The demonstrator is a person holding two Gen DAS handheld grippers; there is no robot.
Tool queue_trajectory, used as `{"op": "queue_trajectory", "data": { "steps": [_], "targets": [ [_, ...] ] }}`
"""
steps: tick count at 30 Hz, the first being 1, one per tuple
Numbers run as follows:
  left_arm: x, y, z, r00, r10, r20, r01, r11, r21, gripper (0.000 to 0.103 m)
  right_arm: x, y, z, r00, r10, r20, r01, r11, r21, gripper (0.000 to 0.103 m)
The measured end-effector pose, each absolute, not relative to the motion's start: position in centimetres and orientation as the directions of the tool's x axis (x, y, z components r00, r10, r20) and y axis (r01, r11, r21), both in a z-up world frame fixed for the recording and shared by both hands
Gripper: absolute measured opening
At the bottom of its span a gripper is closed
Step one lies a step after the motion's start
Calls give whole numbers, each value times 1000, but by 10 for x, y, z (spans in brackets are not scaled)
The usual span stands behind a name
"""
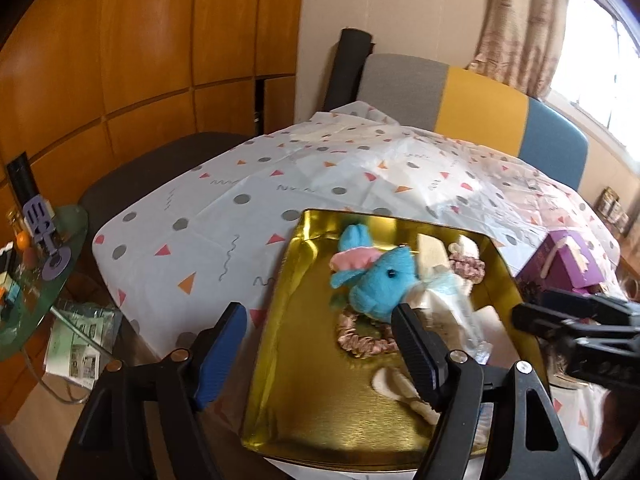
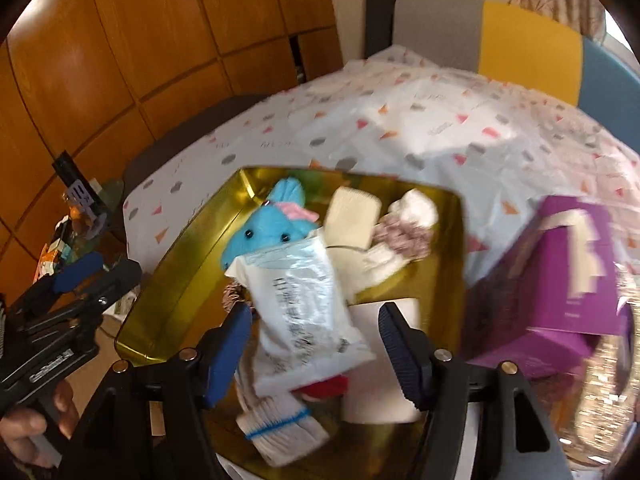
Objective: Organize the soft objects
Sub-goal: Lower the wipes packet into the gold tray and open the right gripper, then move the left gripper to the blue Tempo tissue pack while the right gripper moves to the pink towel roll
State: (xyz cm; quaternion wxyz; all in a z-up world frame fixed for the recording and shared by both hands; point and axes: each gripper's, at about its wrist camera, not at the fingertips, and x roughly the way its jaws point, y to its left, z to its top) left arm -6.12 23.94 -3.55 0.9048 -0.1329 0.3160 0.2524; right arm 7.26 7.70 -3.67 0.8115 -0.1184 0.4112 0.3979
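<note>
A gold tray (image 1: 320, 400) (image 2: 176, 280) on the patterned tablecloth holds several soft items. Among them are a blue plush toy (image 1: 380, 280) (image 2: 264, 236) with a pink hat, a pink scrunchie (image 1: 360, 340), a cream pad (image 2: 352, 216), a patterned scrunchie (image 2: 404, 236) and a white bundle with a blue band (image 2: 280, 432). My right gripper (image 2: 316, 344) stands open over the tray. A white and blue plastic packet (image 2: 304, 312) (image 1: 452, 300) lies between its jaws, and the pads are not pressing it. My left gripper (image 1: 320, 336) is open and empty, straddling the tray's left edge.
A purple box (image 2: 560, 280) (image 1: 568, 264) stands right of the tray. A grey, yellow and blue chair back (image 1: 480, 104) is behind the table. A glass side table (image 1: 36, 264) with clutter sits at the left. A hand (image 2: 28, 432) holds the left gripper's handle.
</note>
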Motion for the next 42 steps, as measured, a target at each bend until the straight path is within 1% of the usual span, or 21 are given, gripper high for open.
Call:
{"op": "queue_trajectory", "data": {
  "steps": [3,7,14,19,22,24,26,27,28,29,32,34,37,38,39,40,42],
  "targets": [
    [-58,228,-29,697,345,-629,-503,860,-85,79,71,50,-22,403,545,-735,-733,673,97,67],
    [-54,211,-19,722,317,-615,-450,890,-70,79,74,3,-5,459,552,-696,-700,707,100,67],
    [-41,172,-5,762,248,-597,-331,943,-30,79,97,-94,6,592,431,-681,-531,844,73,67],
    [-27,136,4,787,169,-594,-208,978,4,79,123,-179,11,668,312,-676,-324,939,113,67],
    [-19,108,14,816,110,-568,-114,993,28,79,135,-233,11,706,195,-680,-158,980,117,67],
    [-13,89,21,827,44,-561,-39,999,20,79,144,-271,8,715,106,-691,-27,992,124,67],
    [-5,68,28,837,-12,-547,27,999,20,78,149,-306,2,714,48,-698,79,986,148,67],
    [-1,60,30,836,-33,-547,54,998,22,74,152,-327,-3,709,17,-705,142,976,166,67],
    [6,47,33,830,-77,-552,104,994,19,68,154,-343,-7,707,2,-707,184,965,187,67],
    [10,37,35,823,-104,-558,136,991,16,67,157,-361,-13,702,-13,-712,231,950,211,67],
    [27,3,36,803,-163,-574,212,977,19,66,160,-399,-29,691,-52,-721,325,913,246,67],
    [40,-26,33,773,-198,-603,266,964,24,63,156,-419,-42,697,-73,-713,374,886,275,67],
    [59,-70,23,713,-258,-652,349,937,11,62,149,-441,-57,693,-52,-719,444,816,369,67],
    [64,-83,19,695,-274,-665,371,928,6,62,144,-448,-55,716,-48,-696,450,794,408,67],
    [72,-100,13,671,-296,-679,403,915,-1,62,142,-450,-55,722,-59,-689,457,789,411,67],
    [76,-112,6,657,-298,-692,414,910,1,62,140,-452,-55,721,-63,-690,462,785,412,67],
    [93,-140,-13,592,-324,-738,445,895,-36,61,140,-454,-59,718,-26,-696,462,765,449,67]
  ]
}}
